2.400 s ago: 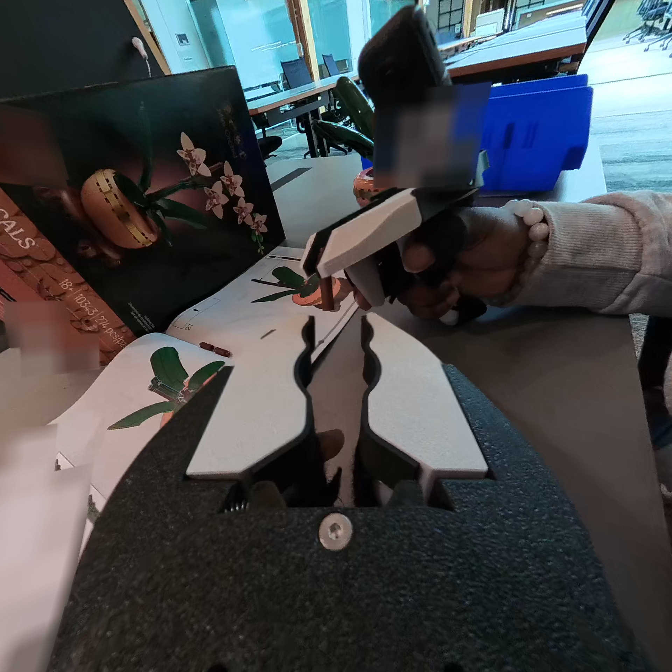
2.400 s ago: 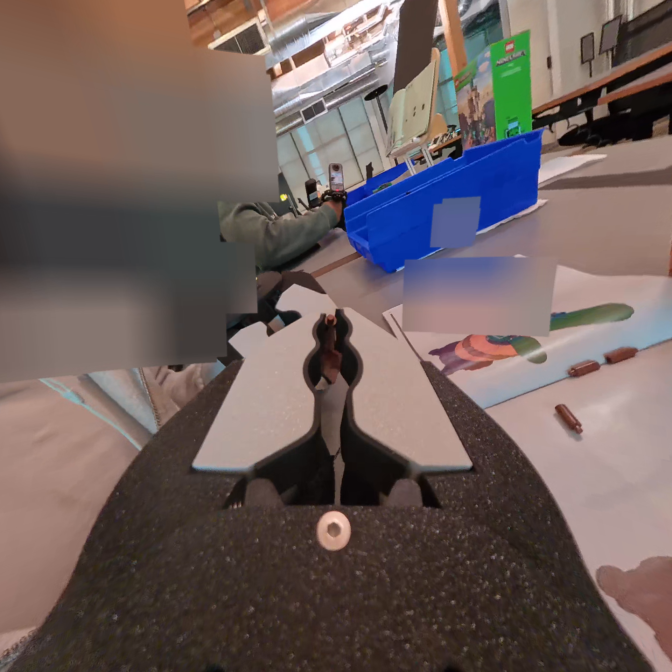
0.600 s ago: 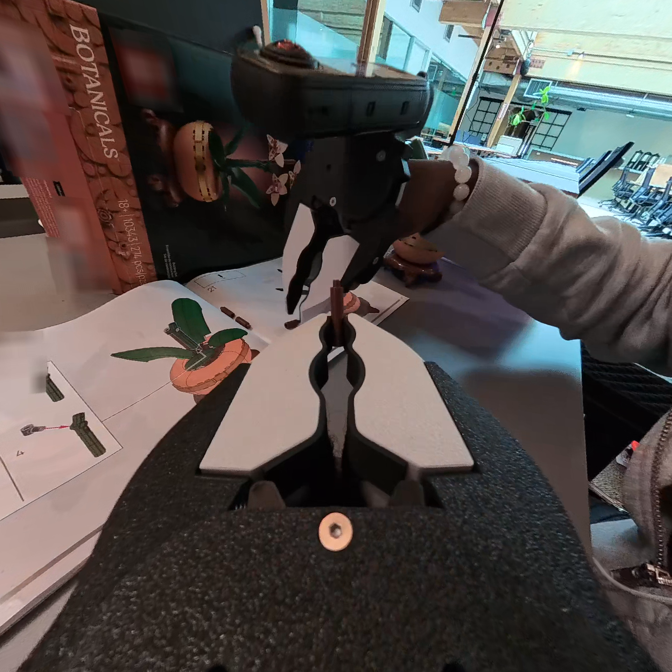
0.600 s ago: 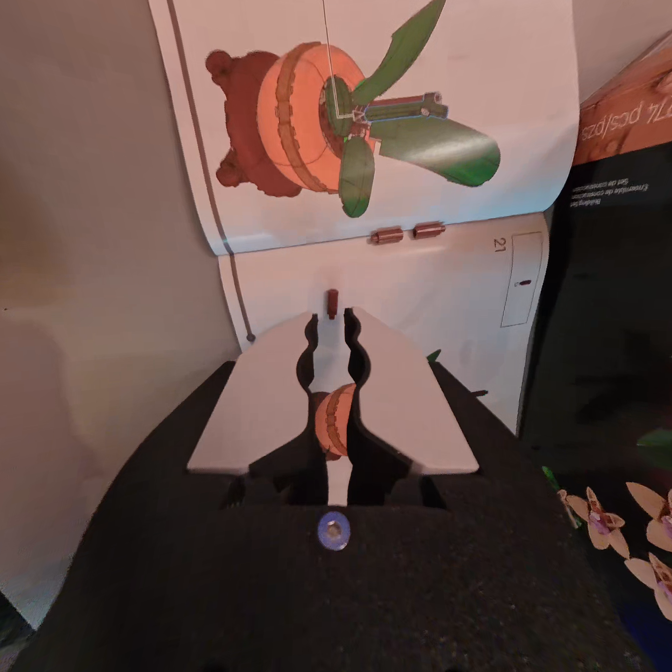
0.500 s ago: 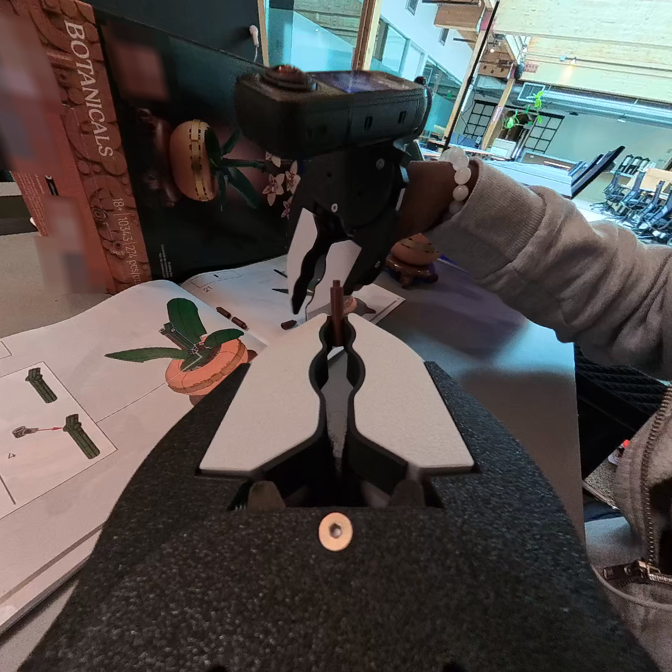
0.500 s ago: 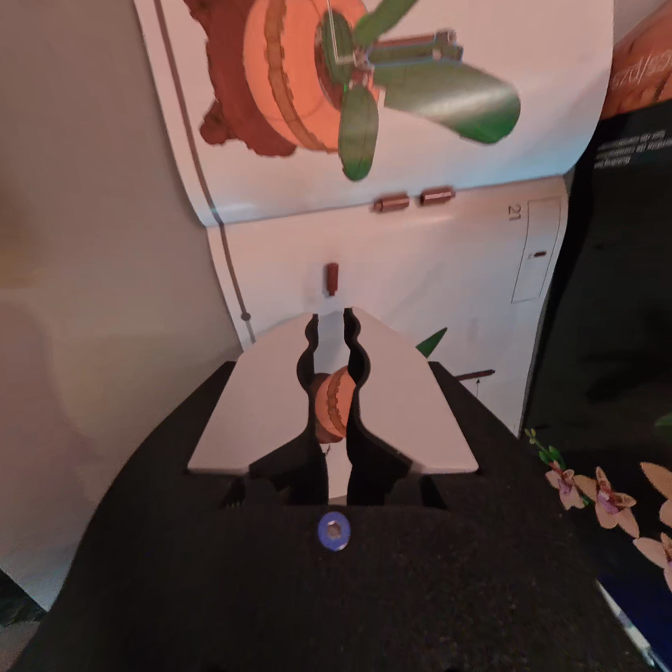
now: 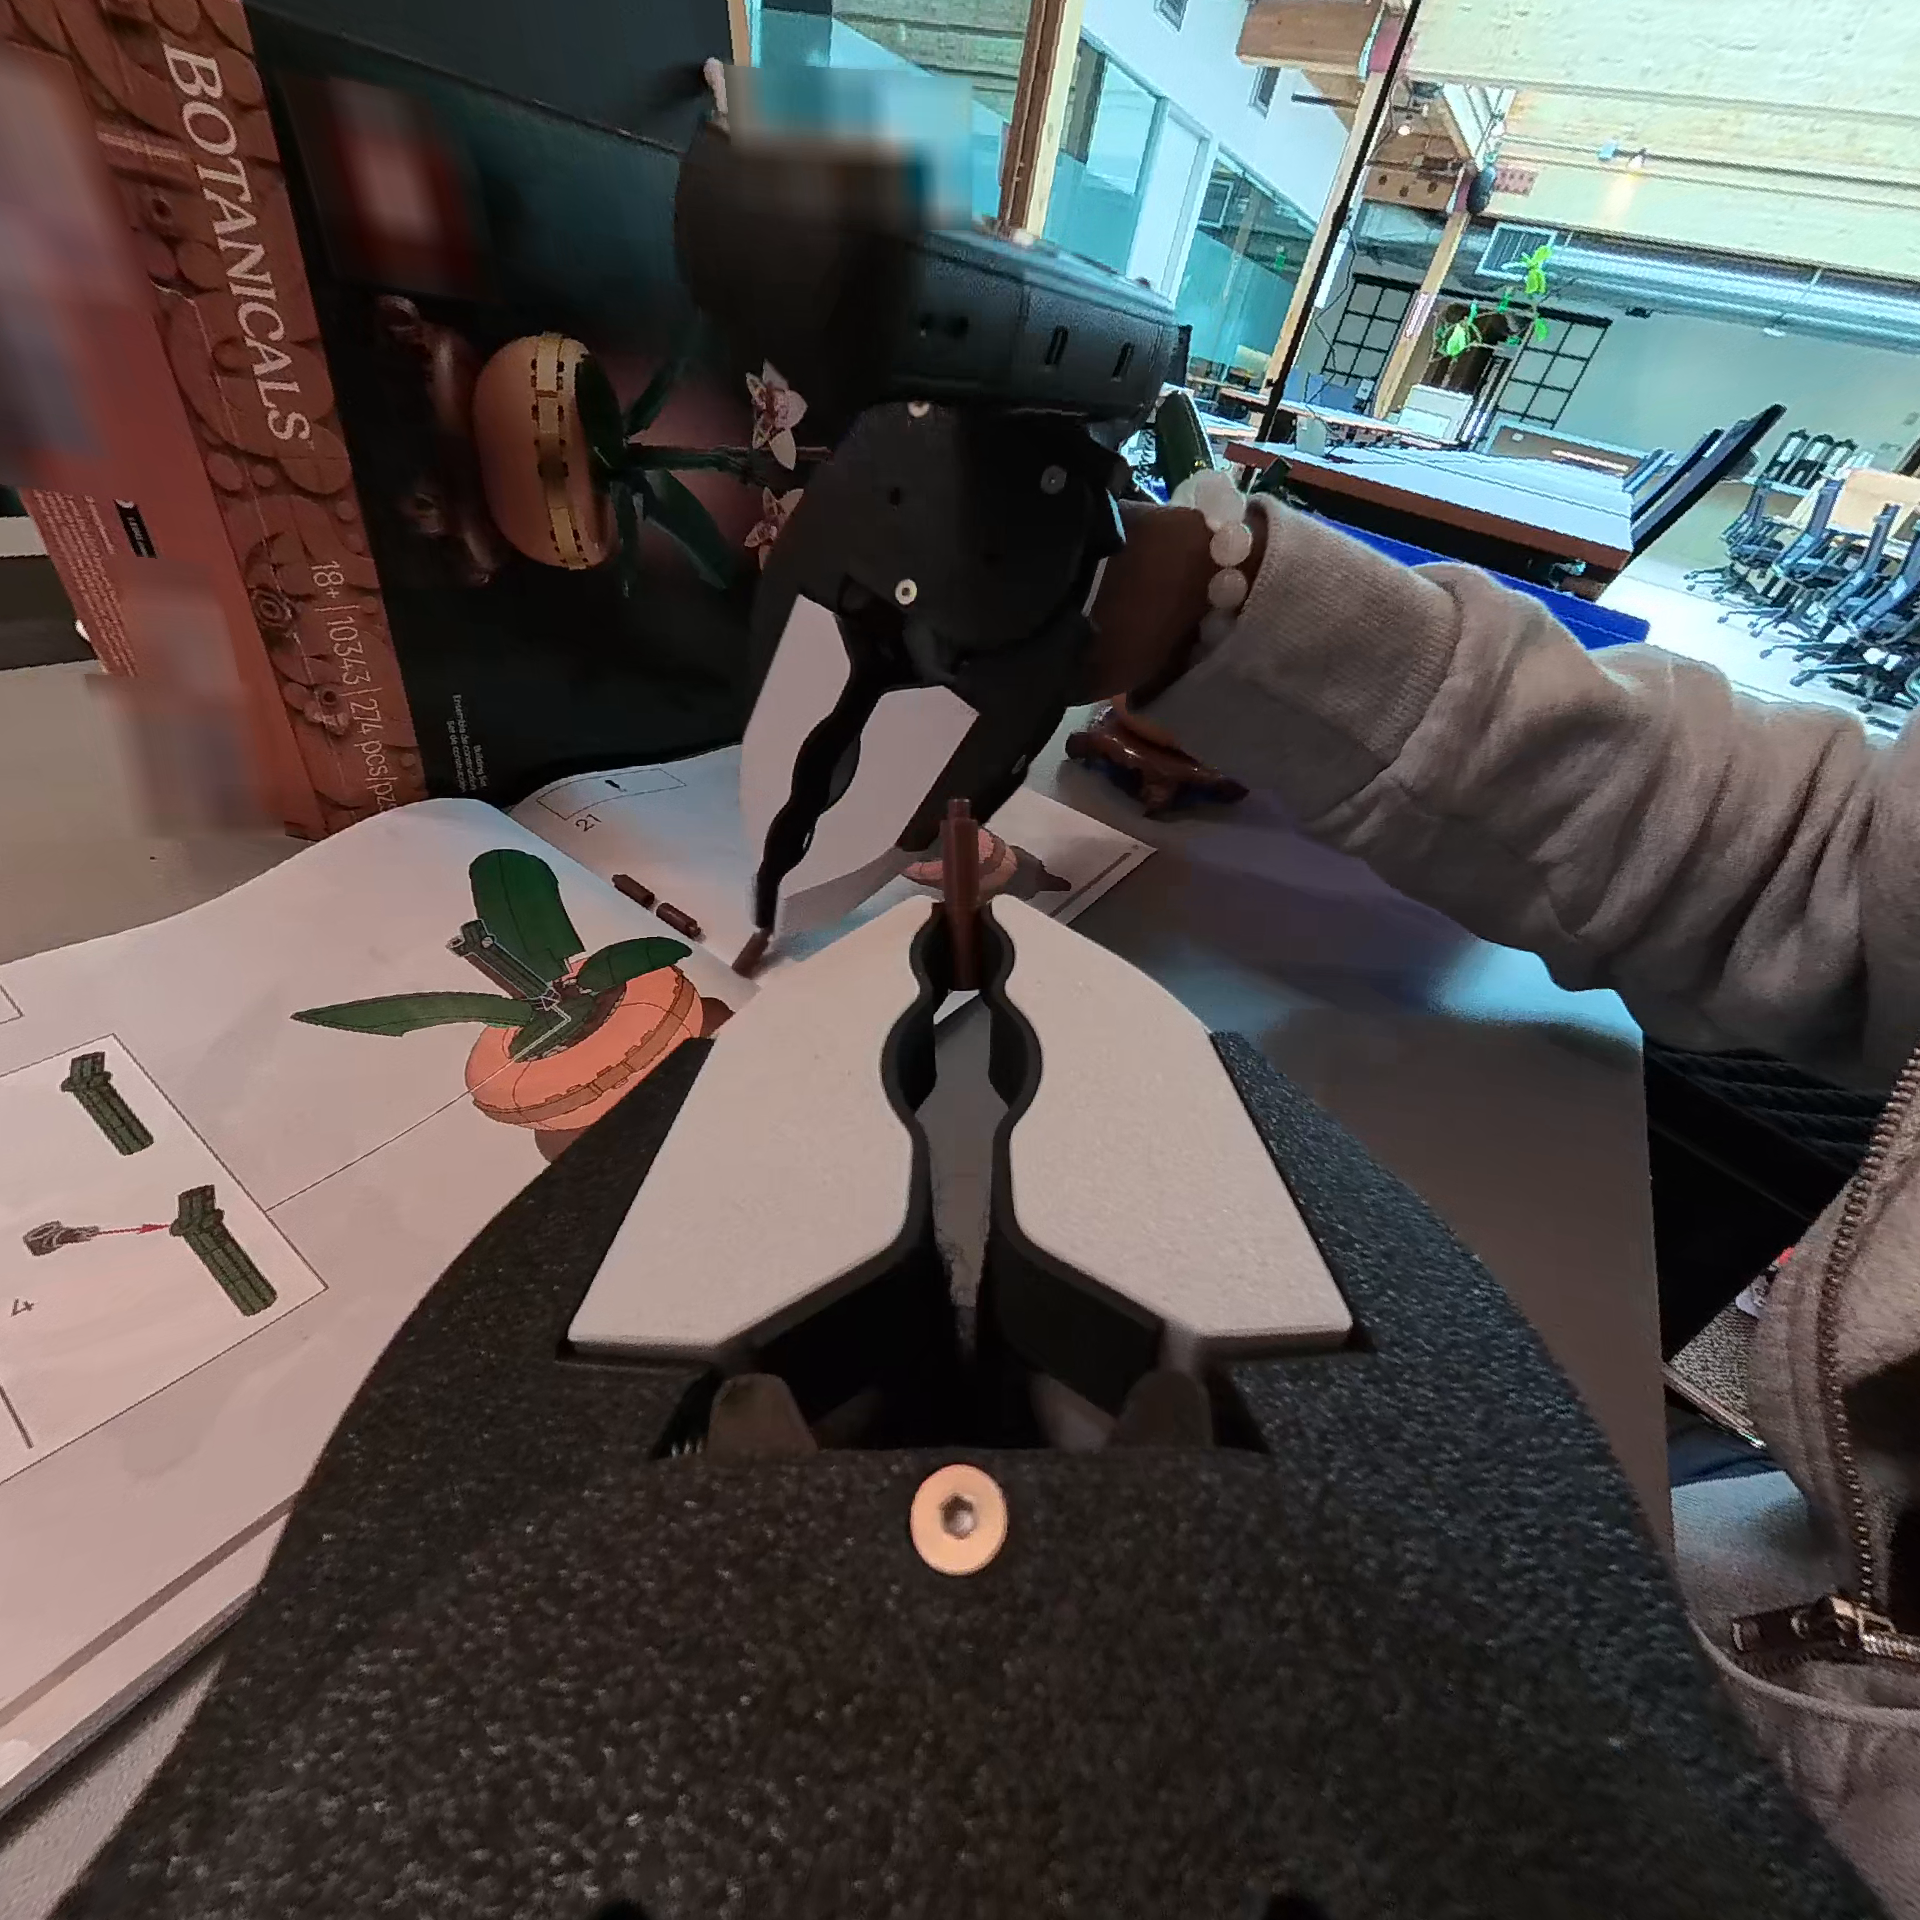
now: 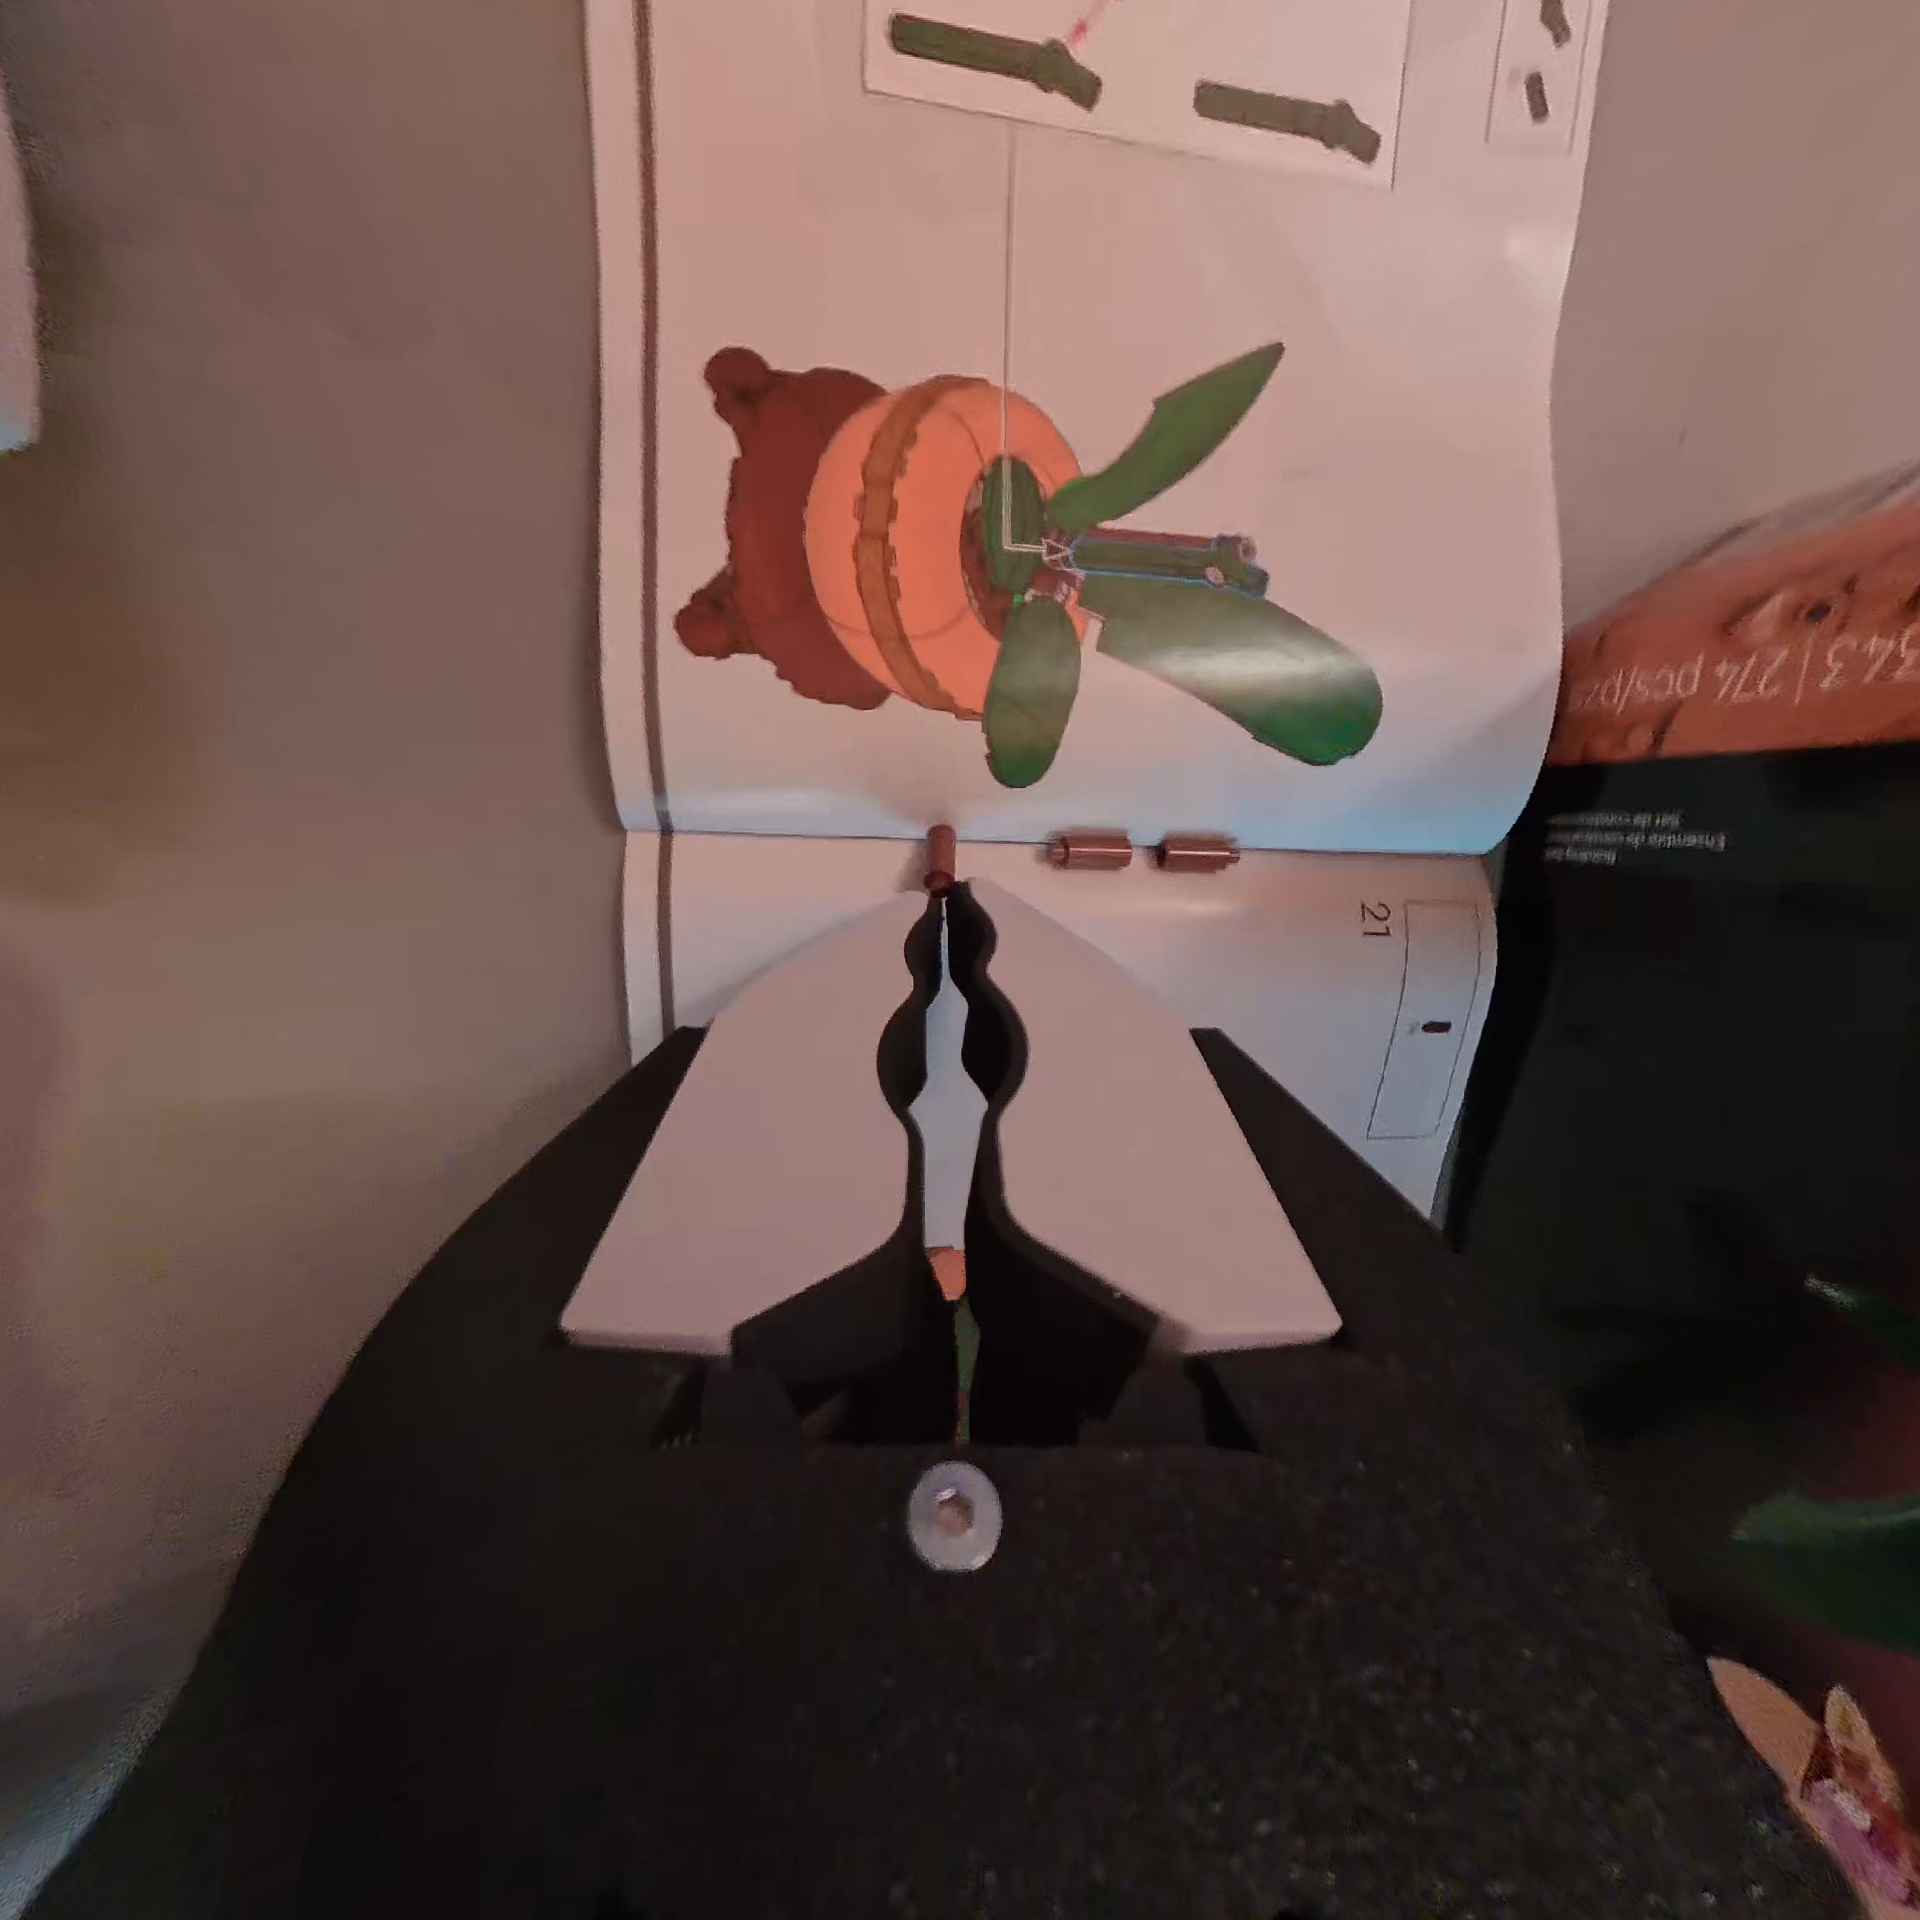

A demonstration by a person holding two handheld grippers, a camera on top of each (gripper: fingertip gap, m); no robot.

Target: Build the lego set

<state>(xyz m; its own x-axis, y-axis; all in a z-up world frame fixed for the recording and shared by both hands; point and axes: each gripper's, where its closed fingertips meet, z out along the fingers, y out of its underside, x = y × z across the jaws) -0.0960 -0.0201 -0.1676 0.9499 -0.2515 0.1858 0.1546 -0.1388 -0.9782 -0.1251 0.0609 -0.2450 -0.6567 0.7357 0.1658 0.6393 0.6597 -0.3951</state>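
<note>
Two small brown plastic pins (image 8: 1143, 852) wait beyond the right claw (image 8: 948, 896), clamped on a third brown pin (image 8: 941, 857); the left claw (image 7: 958, 914) grips a brown rod (image 7: 958, 883). Much building remains.

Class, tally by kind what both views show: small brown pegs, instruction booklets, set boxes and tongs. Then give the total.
Brown pegs: 4
Instruction booklet: 1
Set box: 1
Left tongs, right tongs: 2
Total: 8

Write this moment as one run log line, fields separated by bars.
left gripper: shut on brown rod | right gripper: shut on brown peg | place: instruction booklet
</note>
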